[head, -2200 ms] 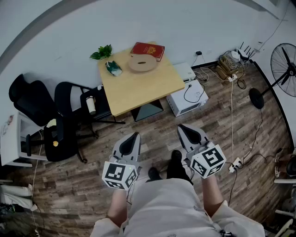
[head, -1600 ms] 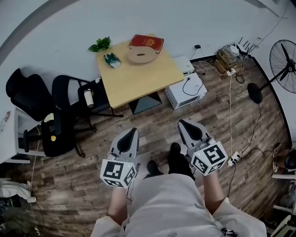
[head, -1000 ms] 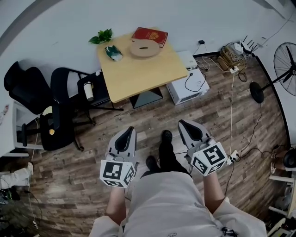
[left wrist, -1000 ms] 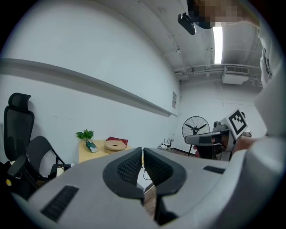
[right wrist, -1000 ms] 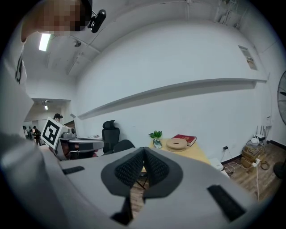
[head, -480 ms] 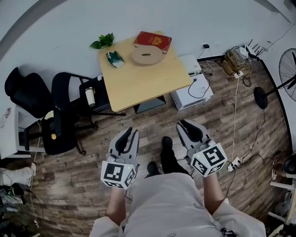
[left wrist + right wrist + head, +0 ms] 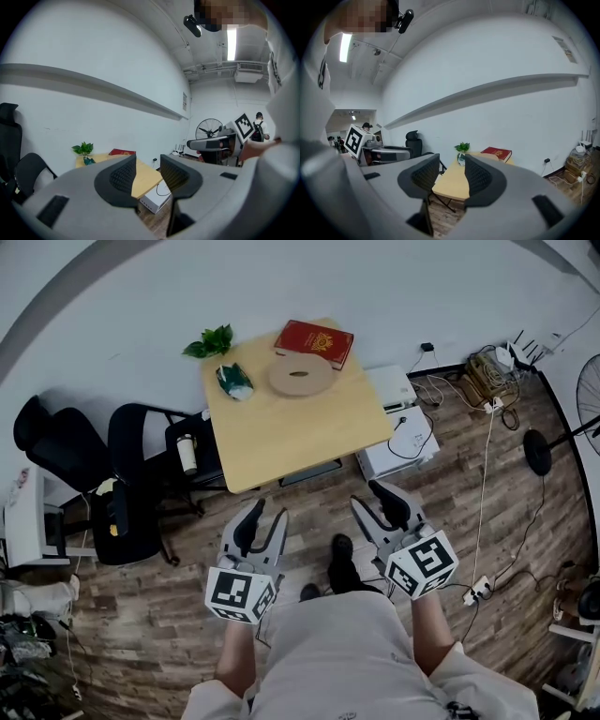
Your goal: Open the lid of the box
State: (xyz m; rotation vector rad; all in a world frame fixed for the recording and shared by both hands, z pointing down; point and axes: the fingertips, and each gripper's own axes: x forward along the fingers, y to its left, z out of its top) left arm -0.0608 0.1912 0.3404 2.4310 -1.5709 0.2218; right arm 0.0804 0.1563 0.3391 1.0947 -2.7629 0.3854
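As we stand back from the table (image 7: 281,432), our left gripper (image 7: 269,514) and right gripper (image 7: 369,499) hang released and empty.
Both sets of jaws have just been opening, with nothing between them. The red box (image 7: 314,341) lies at the table's far edge by the wall (image 7: 394,277), a round wooden disc (image 7: 301,379) just beside it, well apart from both grippers.

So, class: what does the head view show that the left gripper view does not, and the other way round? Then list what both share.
Only the head view: the round pale wooden disc on the tabletop, and the person's black shoes on the floor.
Only the left gripper view: the long ceiling strip light.
Both: the light wooden square table, the flat red box and the small green leafy plant.
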